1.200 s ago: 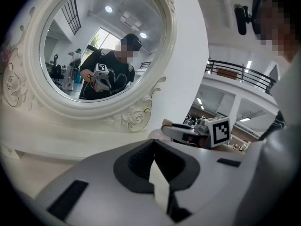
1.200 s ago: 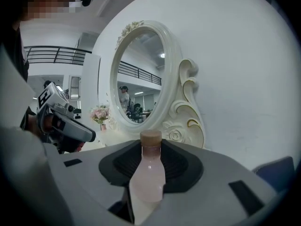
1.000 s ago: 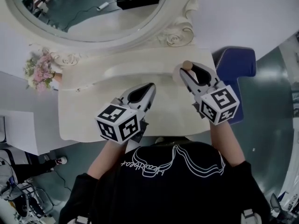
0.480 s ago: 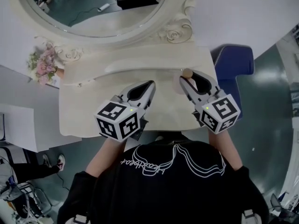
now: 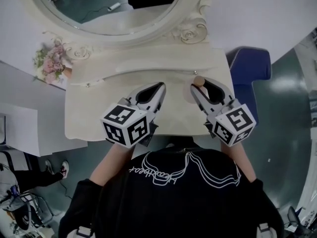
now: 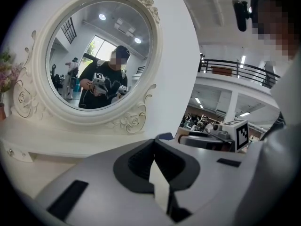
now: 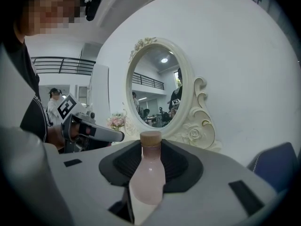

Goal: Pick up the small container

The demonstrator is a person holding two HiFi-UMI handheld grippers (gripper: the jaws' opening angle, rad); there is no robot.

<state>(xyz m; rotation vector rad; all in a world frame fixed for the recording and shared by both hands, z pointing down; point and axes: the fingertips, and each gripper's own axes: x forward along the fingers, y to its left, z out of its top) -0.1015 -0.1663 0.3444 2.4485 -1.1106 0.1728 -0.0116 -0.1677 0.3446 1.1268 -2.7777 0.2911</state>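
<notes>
Seen from its own camera, the right hand-held gripper (image 7: 151,147) is clamped on the small container (image 7: 147,173), a pale pink bottle standing upright between the jaws. From above, only its tan cap (image 5: 198,81) peeks out. The left hand-held gripper (image 6: 154,142) is pinched closed and empty over the bench (image 5: 94,113), in front of the mirror (image 5: 99,9).

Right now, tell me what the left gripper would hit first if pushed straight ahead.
Most likely the mirror frame's carved lower edge; the left gripper, fingers shut, aims at it over the dressing table. Depth is hard to judge.
</notes>
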